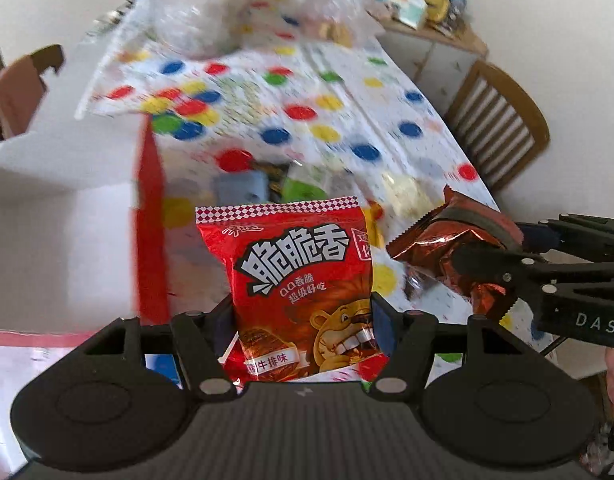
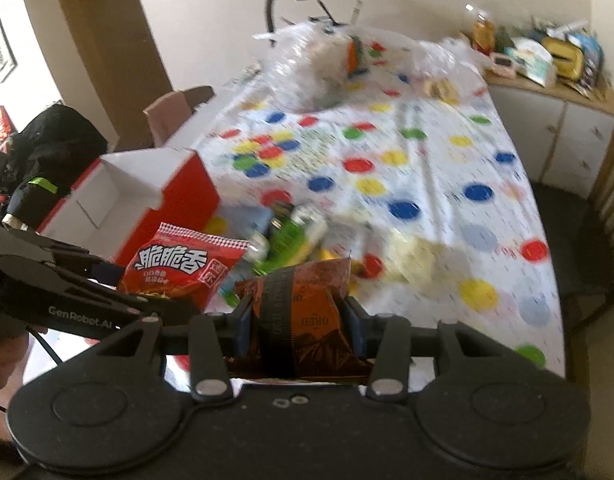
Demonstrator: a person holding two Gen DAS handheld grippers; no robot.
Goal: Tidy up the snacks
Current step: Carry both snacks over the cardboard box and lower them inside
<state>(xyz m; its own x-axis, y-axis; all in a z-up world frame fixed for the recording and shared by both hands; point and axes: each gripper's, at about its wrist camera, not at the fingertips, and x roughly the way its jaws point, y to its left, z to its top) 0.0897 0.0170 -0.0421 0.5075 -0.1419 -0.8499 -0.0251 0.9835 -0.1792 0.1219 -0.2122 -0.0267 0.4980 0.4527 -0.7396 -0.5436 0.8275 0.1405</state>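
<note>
1. Left gripper [image 1: 303, 320]: jaws part-open, clamped on the red snack bag [image 1: 299, 292], held above the table just right of the red-and-white box [image 2: 147, 188].
2. Right gripper [image 2: 299, 316]: jaws narrow, clamped on the brown Oreo packet [image 2: 303, 312], farther right of the box.
3. Risk: the slick packets could slip out, or the two grippers could collide near the box.
4. Pose: both grippers angled downward; the pile beyond is blurred, probably more snacks.

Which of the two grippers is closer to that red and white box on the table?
Left. The left gripper, holding a red snack bag, is right beside the red and white box. The right gripper, holding a brown Oreo packet, sits farther out, beyond the left one.
</note>
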